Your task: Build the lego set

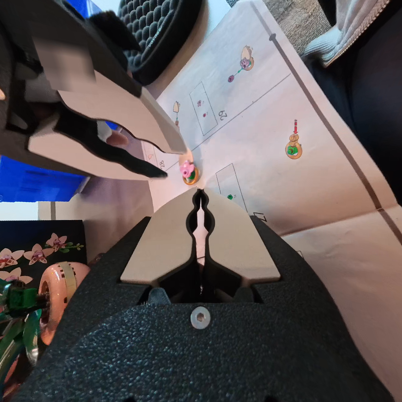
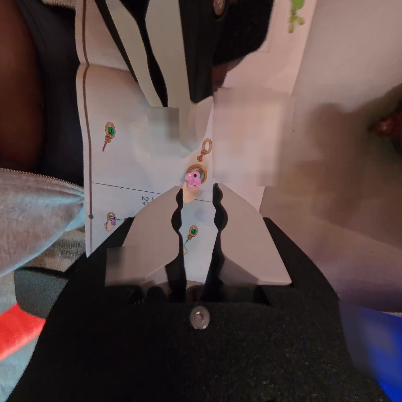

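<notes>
A small assembly (image 1: 189, 173) of a tan ring, a green piece and a pink flower hangs just above the open instruction booklet (image 1: 272, 121). My left gripper (image 1: 199, 191) is shut, and its tips pinch the ring's lower edge. My right gripper (image 1: 175, 163) reaches in from the left, open, with its tips on either side of the flower. In the right wrist view the right gripper (image 2: 198, 189) is open. The pink flower (image 2: 192, 178) and the tan ring (image 2: 203, 171) sit just beyond its tips. A cream petal (image 2: 189, 194) lies between the jaws. Mosaic hides the left gripper's tips there.
A black box with orchid pictures (image 1: 43, 245) and a pink pot with green stems (image 1: 56, 291) stand at lower left. A blue bin (image 1: 37, 180) is at left and a black honeycomb cushion (image 1: 156, 28) at the top. A person's clothing (image 1: 369, 87) borders the booklet.
</notes>
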`<state>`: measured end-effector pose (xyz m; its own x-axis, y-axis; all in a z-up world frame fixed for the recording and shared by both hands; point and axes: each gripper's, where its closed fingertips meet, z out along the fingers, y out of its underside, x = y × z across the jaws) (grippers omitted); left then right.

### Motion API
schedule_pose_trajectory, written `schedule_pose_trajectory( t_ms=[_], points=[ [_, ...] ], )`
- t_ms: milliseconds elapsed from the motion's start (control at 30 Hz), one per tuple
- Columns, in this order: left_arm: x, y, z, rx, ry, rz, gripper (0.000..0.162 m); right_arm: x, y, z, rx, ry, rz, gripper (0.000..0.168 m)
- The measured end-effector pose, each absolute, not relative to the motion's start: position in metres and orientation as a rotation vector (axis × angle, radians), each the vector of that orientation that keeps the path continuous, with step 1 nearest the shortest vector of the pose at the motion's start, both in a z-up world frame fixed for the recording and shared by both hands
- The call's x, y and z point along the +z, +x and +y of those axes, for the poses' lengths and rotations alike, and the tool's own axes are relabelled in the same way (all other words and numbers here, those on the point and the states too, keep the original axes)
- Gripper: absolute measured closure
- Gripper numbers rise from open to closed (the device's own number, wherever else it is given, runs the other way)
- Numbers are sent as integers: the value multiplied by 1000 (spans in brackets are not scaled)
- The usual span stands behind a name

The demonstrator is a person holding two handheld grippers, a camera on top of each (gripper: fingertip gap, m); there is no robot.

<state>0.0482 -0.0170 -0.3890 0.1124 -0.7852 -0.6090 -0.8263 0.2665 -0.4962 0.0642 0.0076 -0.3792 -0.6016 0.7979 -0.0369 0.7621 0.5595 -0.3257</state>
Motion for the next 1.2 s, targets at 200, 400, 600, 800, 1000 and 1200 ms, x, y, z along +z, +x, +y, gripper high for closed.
schedule_pose_trajectory(
  t_ms=[200, 400, 600, 800, 1000, 1200],
  points=[
    [-379, 42, -19, -23, -1529, 1551, 161, -363, 63, 6, 641, -1484, -2359, 168],
    [-389, 42, -19, -19, -1523, 1563, 161, -379, 61, 4, 553, -1589, -2363, 168],
    [-392, 43, -20, -24, -1528, 1565, 162, -383, 58, 0, 518, -1596, -2422, 168],
    [-392, 43, -19, -24, -1527, 1564, 162, -388, 60, 1, 486, -1590, -2454, 165],
    [-393, 43, -19, -18, -1522, 1567, 162, -388, 59, 1, 478, -1598, -2473, 166],
    [-393, 43, -19, -14, -1519, 1569, 162, -389, 60, 1, 455, -1647, -2492, 166]
  ],
)
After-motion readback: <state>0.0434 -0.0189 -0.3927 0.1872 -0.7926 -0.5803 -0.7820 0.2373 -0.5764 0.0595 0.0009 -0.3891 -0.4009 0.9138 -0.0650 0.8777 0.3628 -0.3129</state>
